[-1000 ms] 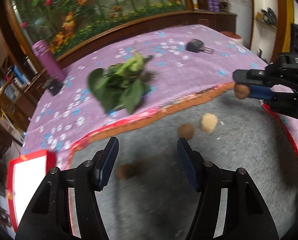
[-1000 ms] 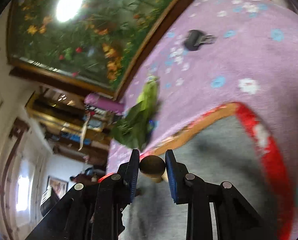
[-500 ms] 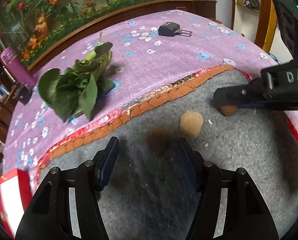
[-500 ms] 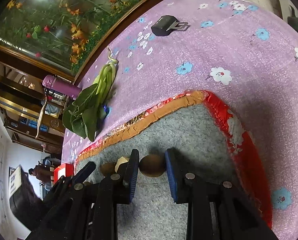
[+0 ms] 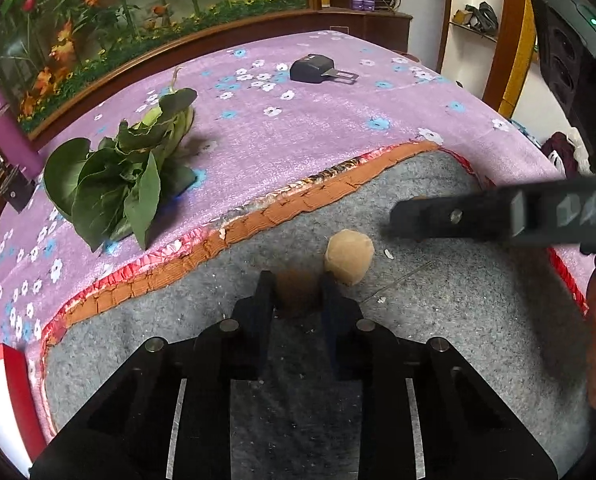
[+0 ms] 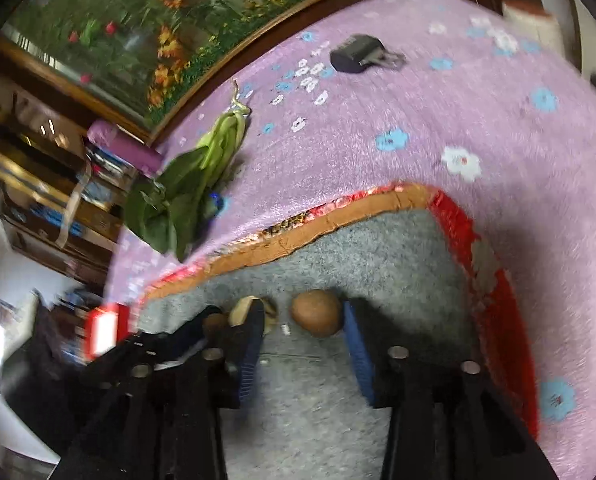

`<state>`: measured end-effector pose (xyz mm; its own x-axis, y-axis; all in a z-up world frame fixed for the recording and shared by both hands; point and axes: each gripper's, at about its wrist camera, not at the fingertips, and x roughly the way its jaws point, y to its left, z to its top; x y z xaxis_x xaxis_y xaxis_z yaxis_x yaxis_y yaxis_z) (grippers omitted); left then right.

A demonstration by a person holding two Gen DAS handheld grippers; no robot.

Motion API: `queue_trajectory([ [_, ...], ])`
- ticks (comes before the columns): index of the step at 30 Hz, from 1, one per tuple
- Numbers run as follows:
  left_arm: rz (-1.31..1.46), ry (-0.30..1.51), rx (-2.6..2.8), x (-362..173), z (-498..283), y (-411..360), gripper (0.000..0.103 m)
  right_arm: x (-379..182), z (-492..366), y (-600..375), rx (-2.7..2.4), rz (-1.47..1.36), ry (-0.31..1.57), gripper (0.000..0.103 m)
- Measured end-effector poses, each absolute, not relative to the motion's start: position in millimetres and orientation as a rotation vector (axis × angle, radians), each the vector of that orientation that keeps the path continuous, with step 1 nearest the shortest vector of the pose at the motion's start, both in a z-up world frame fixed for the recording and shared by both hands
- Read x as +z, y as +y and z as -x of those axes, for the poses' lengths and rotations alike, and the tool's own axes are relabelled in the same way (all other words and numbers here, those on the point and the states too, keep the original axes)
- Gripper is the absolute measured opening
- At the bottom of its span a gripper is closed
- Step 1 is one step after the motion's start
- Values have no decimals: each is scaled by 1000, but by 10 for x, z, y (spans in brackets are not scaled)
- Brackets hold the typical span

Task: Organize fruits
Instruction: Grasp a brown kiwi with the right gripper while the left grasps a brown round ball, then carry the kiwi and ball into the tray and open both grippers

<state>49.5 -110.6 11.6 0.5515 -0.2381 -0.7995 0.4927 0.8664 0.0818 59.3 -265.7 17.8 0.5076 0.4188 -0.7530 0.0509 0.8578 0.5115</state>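
My left gripper was wide apart half a second ago. Now it is pinching a brown fruit between its two fingers, down on the grey mat. My right gripper was squeezing the other brown fruit a moment ago. Now its fingers are spread and the fruit sits on the mat between them, right against the right-side finger and apart from the other one.

I count three fruits. Two are brown and one is a pale tan fruit. The pale one lies on the mat just beside my left gripper's right finger. In the right view it shows as a pale ball partly behind my finger.

The mat has an orange and red edge. It lies on a purple cloth with little flowers. On the cloth I count one bunch of green leaves and one black buckle. One purple bottle stands at the far left. One red and white box is at the near left edge.
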Motion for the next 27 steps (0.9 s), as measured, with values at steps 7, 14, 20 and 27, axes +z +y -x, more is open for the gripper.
queue_trajectory([
  [7,-286,844,-351,215,-350,-1010,21,183,-594,-2643,230,-496,996,26],
  [14,-263,700,-191,605,4,-755,21,323,-529,-2528,335,-501,902,26],
  [20,-221,614,-95,923,300,-445,22,388,-493,-2462,353,-489,846,26],
  [27,-193,557,-47,1188,532,-196,22,399,-488,-2468,346,-486,820,26],
])
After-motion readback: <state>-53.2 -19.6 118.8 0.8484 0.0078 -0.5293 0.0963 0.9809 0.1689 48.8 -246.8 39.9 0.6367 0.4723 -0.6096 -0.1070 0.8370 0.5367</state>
